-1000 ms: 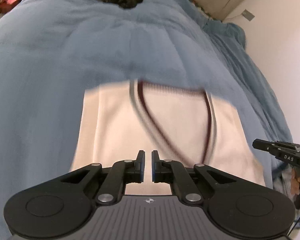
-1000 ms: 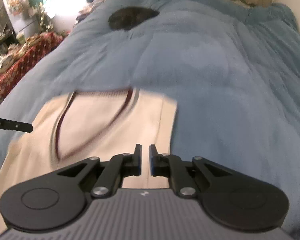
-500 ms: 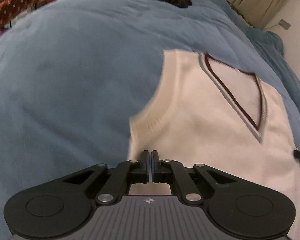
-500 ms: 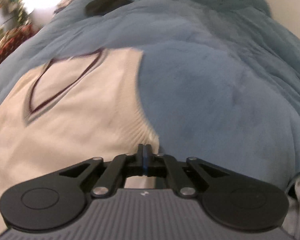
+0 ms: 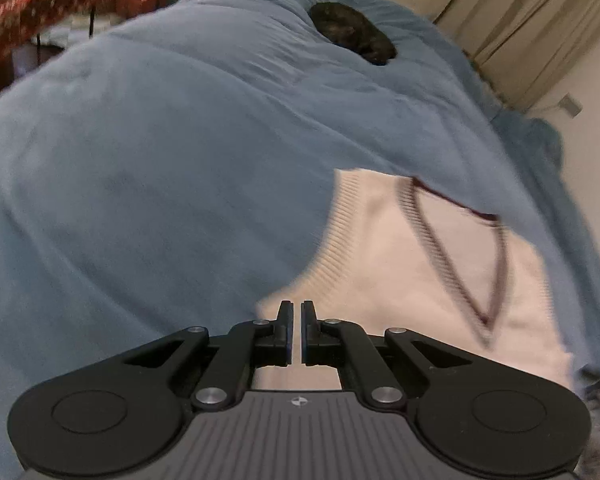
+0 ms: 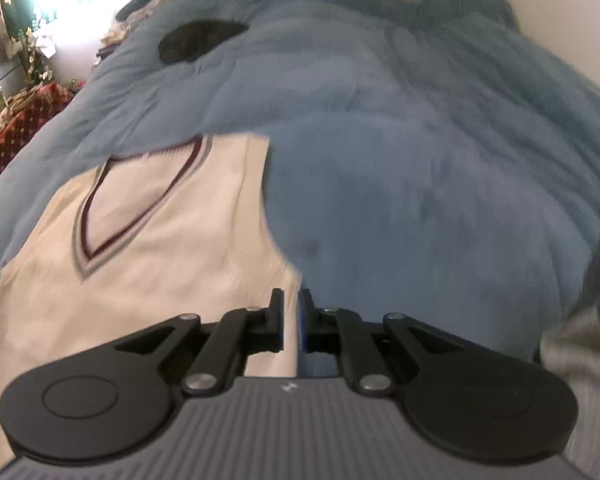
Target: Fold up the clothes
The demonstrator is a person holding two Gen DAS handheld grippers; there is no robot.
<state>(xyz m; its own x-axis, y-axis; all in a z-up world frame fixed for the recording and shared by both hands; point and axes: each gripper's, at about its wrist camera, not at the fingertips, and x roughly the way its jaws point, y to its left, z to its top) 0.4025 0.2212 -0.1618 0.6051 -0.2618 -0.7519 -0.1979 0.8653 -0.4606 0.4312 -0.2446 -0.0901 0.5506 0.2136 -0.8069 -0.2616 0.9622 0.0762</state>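
Note:
A cream knit vest [image 5: 400, 264] with a maroon and grey V-neck lies flat on a blue blanket [image 5: 180, 168]. It also shows in the right wrist view [image 6: 160, 240]. My left gripper [image 5: 296, 308] hovers over the vest's left side edge below the armhole, fingers a narrow gap apart and nothing between them. My right gripper [image 6: 290, 298] sits over the vest's right side edge, its fingers also slightly apart and empty.
A dark round object [image 5: 352, 36] lies far up the blanket, also in the right wrist view [image 6: 200, 40]. A red patterned cloth [image 6: 16, 128] lies left of the bed. Curtains [image 5: 540, 28] and a wall are at the right. Grey fabric [image 6: 572, 364] lies at the bed's near right.
Both grippers were shut on the vest's side edges half a second ago and have now opened slightly, letting go. The vest lies flat on the blanket.

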